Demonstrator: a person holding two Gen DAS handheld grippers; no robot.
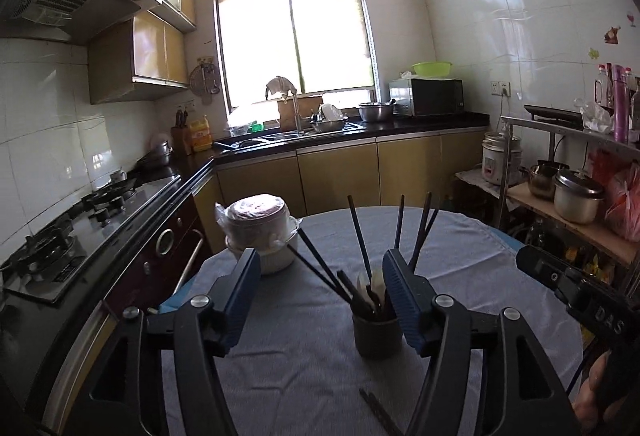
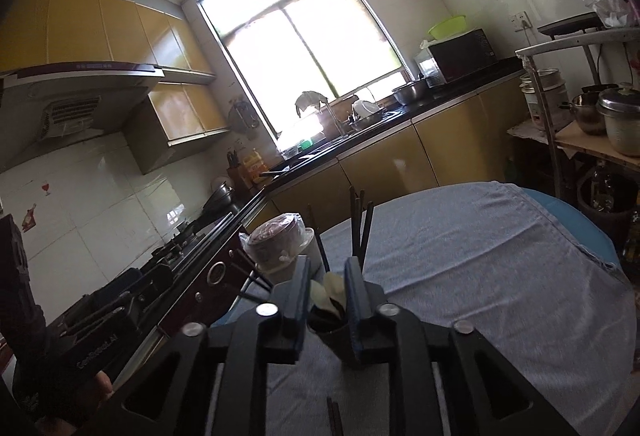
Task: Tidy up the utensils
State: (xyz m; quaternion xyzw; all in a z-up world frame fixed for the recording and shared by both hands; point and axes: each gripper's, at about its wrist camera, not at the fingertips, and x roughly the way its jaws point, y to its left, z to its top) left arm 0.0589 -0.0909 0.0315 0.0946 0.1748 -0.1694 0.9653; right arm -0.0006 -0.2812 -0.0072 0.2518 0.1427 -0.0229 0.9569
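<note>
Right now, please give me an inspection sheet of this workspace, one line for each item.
Surface: round table under a grey cloth.
Job's things: dark holder with chopsticks and pale spoons; two loose chopsticks at the near edge.
Clutter: wrapped stacked bowls.
Grippers: left gripper open, empty; right gripper open, jaws either side of the holder, no contact visible.
Cables: nothing seen on the table.
Surroundings: stove, sink counter, shelf with pots.

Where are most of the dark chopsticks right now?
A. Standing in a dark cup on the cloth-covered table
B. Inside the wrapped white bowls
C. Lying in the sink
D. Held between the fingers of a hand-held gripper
A: the chopsticks stick up out of the dark cup on the grey-clothed table, though one pair lies loose on the cloth.
</note>
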